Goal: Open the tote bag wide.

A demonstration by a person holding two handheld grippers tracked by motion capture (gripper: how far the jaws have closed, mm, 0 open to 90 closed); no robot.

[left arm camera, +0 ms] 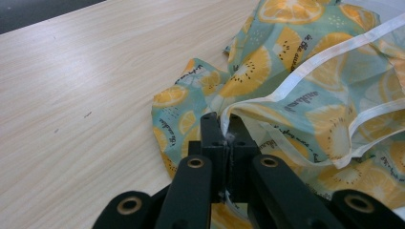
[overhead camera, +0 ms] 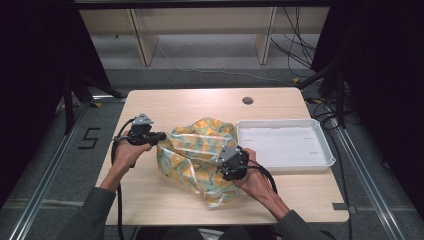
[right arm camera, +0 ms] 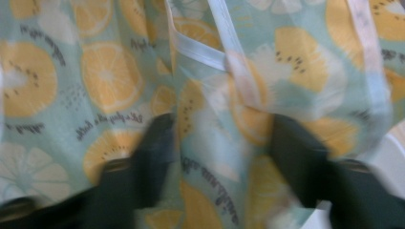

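A thin fabric bag [overhead camera: 192,145] printed with orange and lemon slices on teal lies crumpled in the middle of the wooden table [overhead camera: 200,102]. My left gripper [overhead camera: 161,136] sits at the bag's left side. In the left gripper view its jaws [left arm camera: 222,121] are shut on the white-trimmed rim of the bag [left arm camera: 310,71]. My right gripper [overhead camera: 222,169] rests on the bag's right side. The right gripper view is blurred; there the right gripper [right arm camera: 222,131] has its jaws apart with a fold of the bag [right arm camera: 110,71] between them.
A shallow white tray [overhead camera: 285,142] stands right of the bag, close to my right hand. A round cable hole [overhead camera: 247,100] is near the table's far edge. Bare tabletop [left arm camera: 95,95] stretches left of the bag. Cables trail from both grippers toward the near edge.
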